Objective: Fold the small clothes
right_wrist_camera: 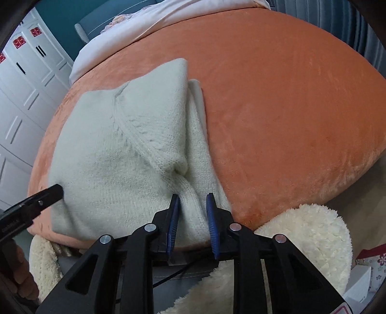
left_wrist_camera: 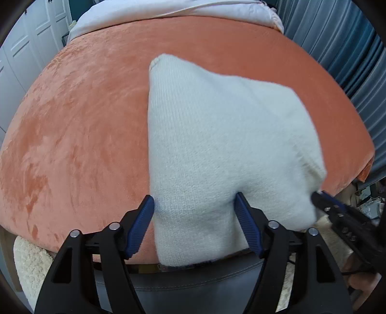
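Observation:
A white knitted sweater (left_wrist_camera: 217, 135) lies partly folded on an orange velvet bed cover (left_wrist_camera: 79, 120). My left gripper (left_wrist_camera: 194, 200) is open, its blue pads on either side of the sweater's near edge. In the right wrist view the sweater (right_wrist_camera: 115, 154) shows a cable-knit fold and a bunched ridge. My right gripper (right_wrist_camera: 193, 199) has its jaws narrowly apart around that bunched ridge at the near edge. The right gripper's tip shows in the left wrist view (left_wrist_camera: 323, 200), and the left gripper's black finger shows in the right wrist view (right_wrist_camera: 48, 193).
A pale quilt (left_wrist_camera: 173, 14) lies at the bed's far end. A cream fleece blanket (right_wrist_camera: 301, 241) hangs below the near edge. White wardrobe doors (right_wrist_camera: 26, 79) stand on the left, blue-grey curtains (left_wrist_camera: 342, 48) on the right. A floral box (right_wrist_camera: 371, 263) sits at lower right.

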The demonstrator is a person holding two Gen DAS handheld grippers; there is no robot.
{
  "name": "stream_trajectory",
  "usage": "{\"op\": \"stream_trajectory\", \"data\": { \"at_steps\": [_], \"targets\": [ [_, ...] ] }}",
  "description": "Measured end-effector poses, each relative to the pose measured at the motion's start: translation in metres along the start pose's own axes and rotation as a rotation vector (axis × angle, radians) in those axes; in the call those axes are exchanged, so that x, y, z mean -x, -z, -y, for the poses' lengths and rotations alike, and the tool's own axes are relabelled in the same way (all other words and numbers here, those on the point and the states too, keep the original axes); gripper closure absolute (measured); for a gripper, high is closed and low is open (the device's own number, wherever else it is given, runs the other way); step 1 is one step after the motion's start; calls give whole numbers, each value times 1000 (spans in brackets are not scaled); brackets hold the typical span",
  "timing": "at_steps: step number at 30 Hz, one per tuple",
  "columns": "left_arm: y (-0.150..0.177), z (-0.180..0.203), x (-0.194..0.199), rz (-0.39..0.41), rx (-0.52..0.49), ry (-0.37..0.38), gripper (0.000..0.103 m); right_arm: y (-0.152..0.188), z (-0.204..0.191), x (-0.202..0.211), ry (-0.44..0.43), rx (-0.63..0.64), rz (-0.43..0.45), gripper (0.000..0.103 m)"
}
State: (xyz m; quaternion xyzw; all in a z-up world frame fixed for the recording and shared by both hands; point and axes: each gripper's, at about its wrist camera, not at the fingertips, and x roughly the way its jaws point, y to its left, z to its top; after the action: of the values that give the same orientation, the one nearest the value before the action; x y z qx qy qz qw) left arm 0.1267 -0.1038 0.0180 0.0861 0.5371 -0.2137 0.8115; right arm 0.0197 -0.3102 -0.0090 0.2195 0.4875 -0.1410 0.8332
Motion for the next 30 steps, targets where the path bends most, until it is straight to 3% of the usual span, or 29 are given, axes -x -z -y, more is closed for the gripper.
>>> {"op": "stream_trajectory", "data": {
  "at_steps": [2,4,8,10,13,14,17,21,26,30],
  "targets": [
    [1,-1,1,-2,10,0,34,-3,-9,10,13,10,25,83],
    [1,1,8,4,19,-4,35,-6,-13,35,5,21,112,82],
    [-11,11,31,87,17,1,35,-16,-39,55,-44,121,197,83],
    [-21,19,28,93,-11,-17,35,-25,-49,43,-20,173,190,85],
    [-31,23,3,47,-27,-39,31,-41,-47,-22,71,193,42,87],
    [-32,24,-5,35,-29,-54,28,-43,-49,-36,79,203,34,89],
    [-33,23,-7,44,-25,-71,25,-49,-60,-18,93,223,51,89],
    [-33,18,-7,35,2,-54,24,-36,-55,18,9,170,104,89],
    [-33,22,-8,33,-10,-69,24,-3,-35,5,32,103,17,90],
    [-32,23,-8,37,-14,-78,24,6,-27,18,-16,46,34,92]
  ]
}}
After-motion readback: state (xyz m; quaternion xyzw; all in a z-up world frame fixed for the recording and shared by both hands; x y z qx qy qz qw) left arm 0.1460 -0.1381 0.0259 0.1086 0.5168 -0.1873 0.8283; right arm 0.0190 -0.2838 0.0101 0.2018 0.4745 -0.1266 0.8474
